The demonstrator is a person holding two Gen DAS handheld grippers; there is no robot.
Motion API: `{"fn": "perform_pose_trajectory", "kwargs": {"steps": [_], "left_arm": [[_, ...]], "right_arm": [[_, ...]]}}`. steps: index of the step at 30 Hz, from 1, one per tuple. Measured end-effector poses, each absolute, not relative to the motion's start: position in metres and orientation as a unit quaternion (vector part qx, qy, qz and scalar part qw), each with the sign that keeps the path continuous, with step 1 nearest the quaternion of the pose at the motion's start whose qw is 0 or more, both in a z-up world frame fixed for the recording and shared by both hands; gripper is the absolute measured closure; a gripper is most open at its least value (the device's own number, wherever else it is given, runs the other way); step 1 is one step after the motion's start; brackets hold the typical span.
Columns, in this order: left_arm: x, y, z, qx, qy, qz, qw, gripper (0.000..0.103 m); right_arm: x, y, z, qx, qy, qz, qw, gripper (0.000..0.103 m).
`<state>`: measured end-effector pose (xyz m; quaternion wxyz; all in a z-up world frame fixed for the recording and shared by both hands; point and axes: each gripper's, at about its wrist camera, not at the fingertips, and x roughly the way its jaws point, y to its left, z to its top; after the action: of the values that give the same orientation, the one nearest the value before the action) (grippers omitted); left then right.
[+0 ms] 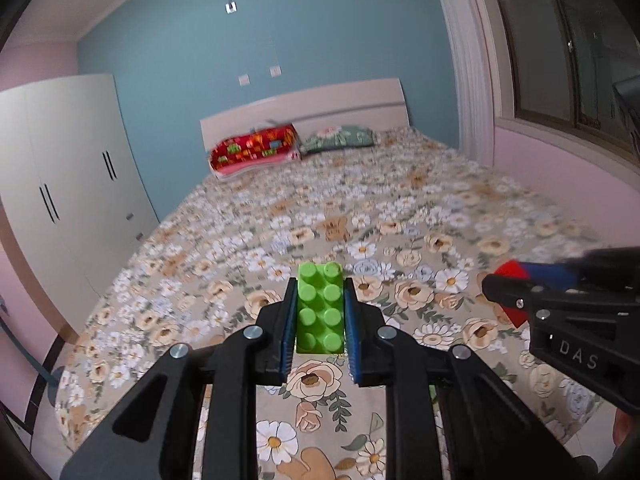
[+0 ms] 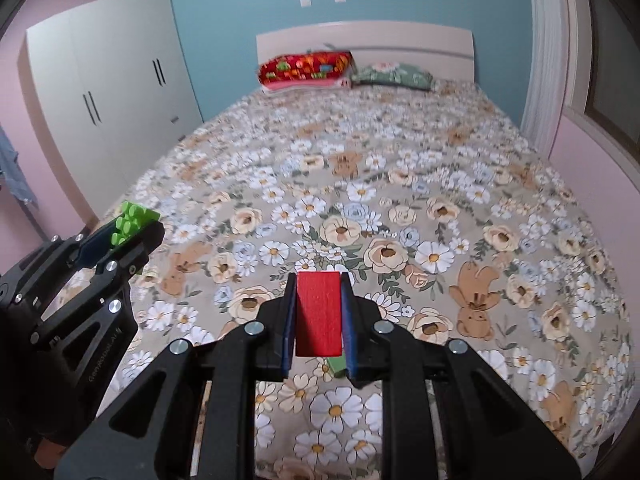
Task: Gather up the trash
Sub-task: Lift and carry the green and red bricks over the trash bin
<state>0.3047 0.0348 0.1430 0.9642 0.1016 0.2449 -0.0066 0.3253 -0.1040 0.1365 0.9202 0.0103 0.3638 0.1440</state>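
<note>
My left gripper [image 1: 320,280] is shut on a green studded toy brick [image 1: 320,312], held above the flowered bedspread [image 1: 400,208]. My right gripper [image 2: 319,280] is shut on a red wooden block [image 2: 319,312], also held up over the bed. In the left wrist view the right gripper [image 1: 496,280] enters from the right edge with the red block [image 1: 510,270] between its blue pads. From the right wrist camera, the left gripper [image 2: 138,220] shows at the left with the green brick [image 2: 132,220]. A small green piece [image 2: 335,365] peeks out below the red block.
A large bed [image 2: 400,184] with a white headboard [image 2: 360,36] fills both views. A red patterned pillow [image 2: 304,66] and a green one [image 2: 394,76] lie at its head. A white wardrobe [image 2: 104,80] stands to the left, and a pink wall with a window [image 1: 560,52] runs along the right.
</note>
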Motion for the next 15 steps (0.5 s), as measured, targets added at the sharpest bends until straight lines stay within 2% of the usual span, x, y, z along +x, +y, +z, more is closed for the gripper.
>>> {"fn": "perform_pose_trajectory", "kwargs": {"steps": [15], "left_arm": [[0.180,-0.005,0.188,0.129,0.164,0.016,0.978,0.079]], "right_arm": [[0.195,-0.139,0.188,-0.005,0.300,0.176,0.938,0.082]]}}
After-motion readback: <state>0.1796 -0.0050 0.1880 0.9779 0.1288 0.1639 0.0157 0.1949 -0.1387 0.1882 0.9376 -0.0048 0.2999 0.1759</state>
